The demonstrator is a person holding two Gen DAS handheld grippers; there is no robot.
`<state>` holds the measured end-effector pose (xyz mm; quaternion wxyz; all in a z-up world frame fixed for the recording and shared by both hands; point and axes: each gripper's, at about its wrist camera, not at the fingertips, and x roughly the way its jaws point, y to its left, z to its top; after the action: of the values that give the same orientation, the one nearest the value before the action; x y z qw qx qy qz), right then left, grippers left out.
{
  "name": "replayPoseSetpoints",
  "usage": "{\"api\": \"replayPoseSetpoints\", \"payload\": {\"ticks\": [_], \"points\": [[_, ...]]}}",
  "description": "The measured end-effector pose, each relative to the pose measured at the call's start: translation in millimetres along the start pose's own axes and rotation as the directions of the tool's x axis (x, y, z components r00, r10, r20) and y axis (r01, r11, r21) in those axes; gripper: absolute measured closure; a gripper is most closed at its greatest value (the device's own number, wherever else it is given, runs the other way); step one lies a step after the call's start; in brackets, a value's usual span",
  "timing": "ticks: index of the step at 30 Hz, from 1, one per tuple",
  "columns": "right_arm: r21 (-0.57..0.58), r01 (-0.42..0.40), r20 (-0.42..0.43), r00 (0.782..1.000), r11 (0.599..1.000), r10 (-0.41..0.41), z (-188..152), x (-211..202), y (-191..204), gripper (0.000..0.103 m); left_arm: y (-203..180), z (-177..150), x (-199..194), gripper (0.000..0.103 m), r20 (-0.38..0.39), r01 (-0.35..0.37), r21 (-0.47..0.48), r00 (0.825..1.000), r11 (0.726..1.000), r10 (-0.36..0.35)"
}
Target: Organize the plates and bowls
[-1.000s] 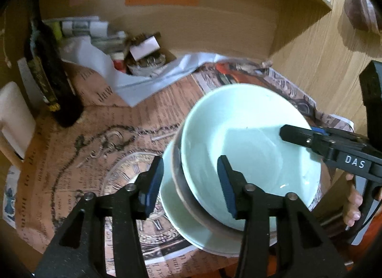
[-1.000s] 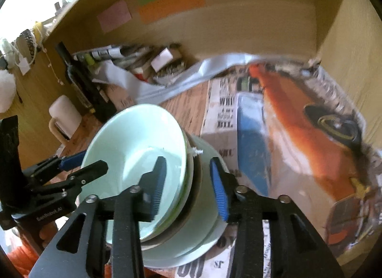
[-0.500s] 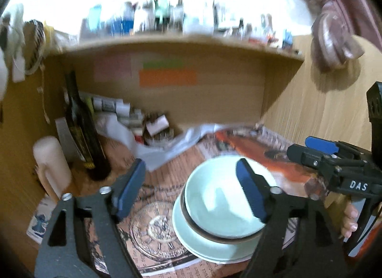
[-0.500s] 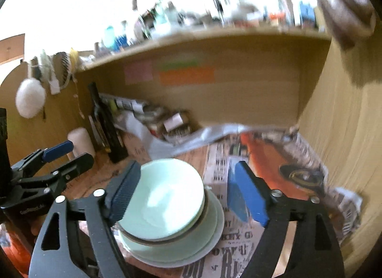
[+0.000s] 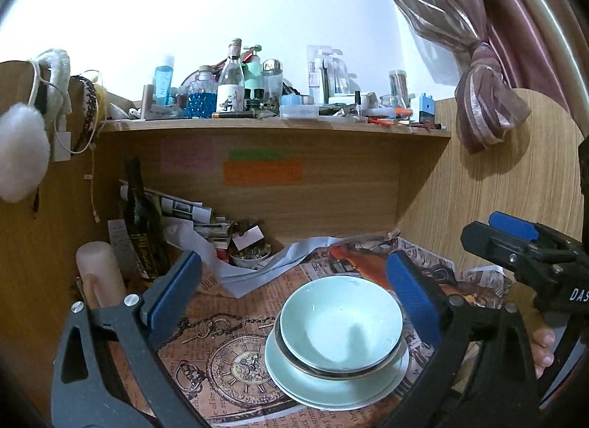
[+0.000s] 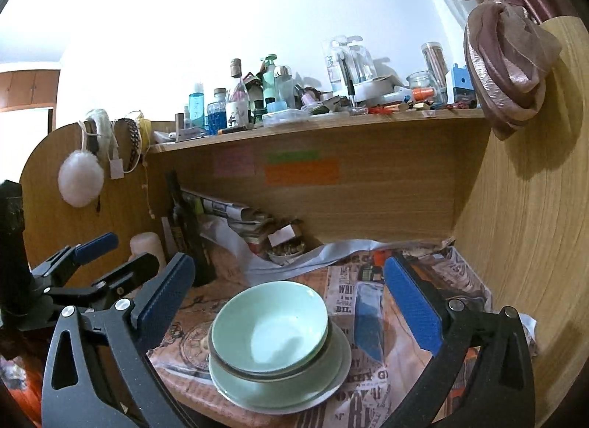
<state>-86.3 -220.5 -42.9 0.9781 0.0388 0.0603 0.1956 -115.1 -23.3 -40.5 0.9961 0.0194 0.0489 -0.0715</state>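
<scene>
A pale green bowl [image 5: 340, 321] sits nested in a dark-rimmed bowl on a pale green plate [image 5: 331, 387], stacked on the newspaper-covered desk. The right wrist view shows the same bowl [image 6: 268, 325] and plate [image 6: 279, 387]. My left gripper [image 5: 292, 262] hangs back from and above the stack, its jaws opening wide with nothing between the blue pads. My right gripper [image 6: 289, 262] does the same on the other side, jaws opening and empty. Each gripper shows in the other's view: the right gripper [image 5: 491, 234] and the left gripper [image 6: 129, 253].
A dark wine bottle [image 5: 141, 222] and a cream cylinder [image 5: 97, 273] stand at the back left. Papers and a small dish [image 5: 250, 255] crowd the rear. A cluttered shelf [image 5: 257, 124] overhangs the desk. A wooden side panel [image 5: 478, 188] closes the right.
Both grippers have let go of the bowl stack's rims, opened wide and drawn back and up. The views have tilted up, so the shelf now shows.
</scene>
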Motion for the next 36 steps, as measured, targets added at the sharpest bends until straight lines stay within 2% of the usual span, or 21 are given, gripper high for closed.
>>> {"api": "replayPoseSetpoints", "payload": {"ticks": [36], "points": [[0.037,-0.022,-0.031,0.999,0.999,0.023,-7.2,2.0,1.8,0.000,-5.6,-5.4,4.5,0.000,-0.006,-0.004,0.005,1.000,1.000,0.004]]}}
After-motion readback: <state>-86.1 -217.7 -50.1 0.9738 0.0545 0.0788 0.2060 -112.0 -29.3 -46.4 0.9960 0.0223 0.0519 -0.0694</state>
